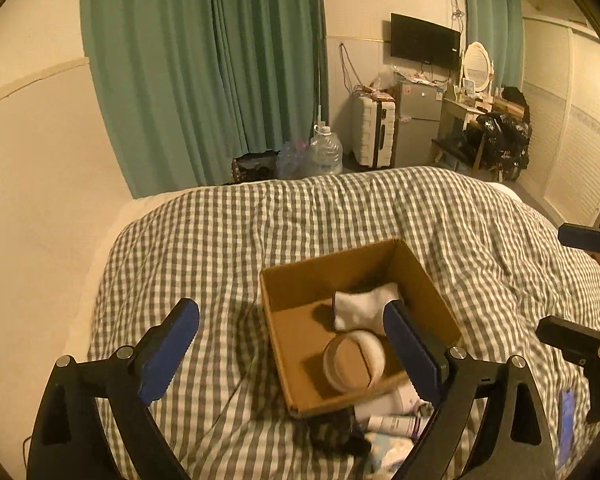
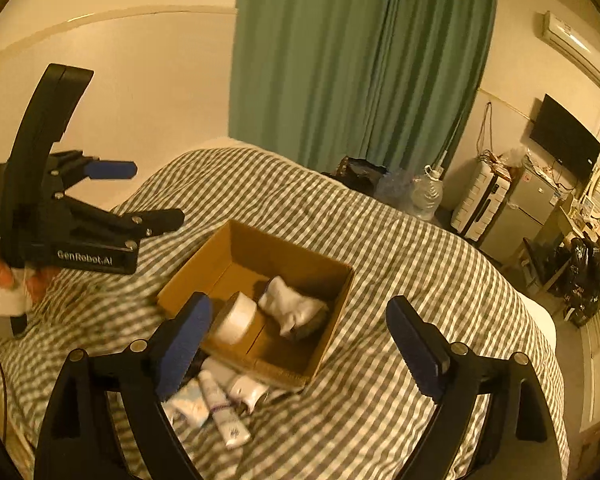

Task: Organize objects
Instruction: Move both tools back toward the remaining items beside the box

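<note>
Cardboard box point(image 2: 236, 248) open on checked bedspread point(image 2: 400, 264); tape roll point(image 2: 236, 320) and white socks point(image 2: 296, 304) already inside. Left gripper point(image 1: 292, 344) and right gripper point(image 2: 300, 344) both spread wide, empty, above box. Likely between picks. Next: tubes point(image 2: 224, 412) just beside near box wall, tightly clustered, dark cloth point(image 1: 336, 432) alongside.

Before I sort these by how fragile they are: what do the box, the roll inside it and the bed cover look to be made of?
Box: brown cardboard, matte, with thin walls. Roll: probably tape, smooth pale band on a brown core. Bed cover: soft woven cloth in a grey-and-white check, creased.
</note>
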A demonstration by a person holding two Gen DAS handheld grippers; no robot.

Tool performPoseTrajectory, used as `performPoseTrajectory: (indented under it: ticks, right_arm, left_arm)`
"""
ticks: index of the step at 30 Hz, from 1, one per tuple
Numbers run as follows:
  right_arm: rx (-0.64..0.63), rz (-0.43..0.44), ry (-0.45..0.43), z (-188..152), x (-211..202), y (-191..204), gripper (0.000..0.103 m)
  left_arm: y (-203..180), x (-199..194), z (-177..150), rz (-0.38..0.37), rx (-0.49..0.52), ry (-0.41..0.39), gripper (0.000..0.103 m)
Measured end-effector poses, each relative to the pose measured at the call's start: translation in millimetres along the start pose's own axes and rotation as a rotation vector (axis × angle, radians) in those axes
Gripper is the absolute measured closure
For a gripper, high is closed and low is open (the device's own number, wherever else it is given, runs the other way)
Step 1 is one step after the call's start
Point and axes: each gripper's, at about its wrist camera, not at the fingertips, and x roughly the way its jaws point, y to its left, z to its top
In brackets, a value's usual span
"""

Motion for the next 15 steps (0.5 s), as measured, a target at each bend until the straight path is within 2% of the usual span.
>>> performPoseTrajectory:
  ticks: [7, 11, 15]
  right_arm:
    - [-0.050, 0.038, 0.039, -35.8, -8.9, 18.1, 0.014]
    - [-0.063, 0.058, 0.078, -59.2, 4.9, 30.9, 0.014]
    - [-0.059, 0.076, 0.128, -90.7, 25.1, 47.7, 0.014]
  left_arm:
    - [-2.8, -9.7, -55.6, 0.025, 0.011, 0.029, 0.007]
    - [-7.9, -2.0, -94.7, 0.044, 0.031, 0.063, 0.007]
    - [-11.3, 7.6, -132.8, 0.017, 0.027, 0.106, 0.007]
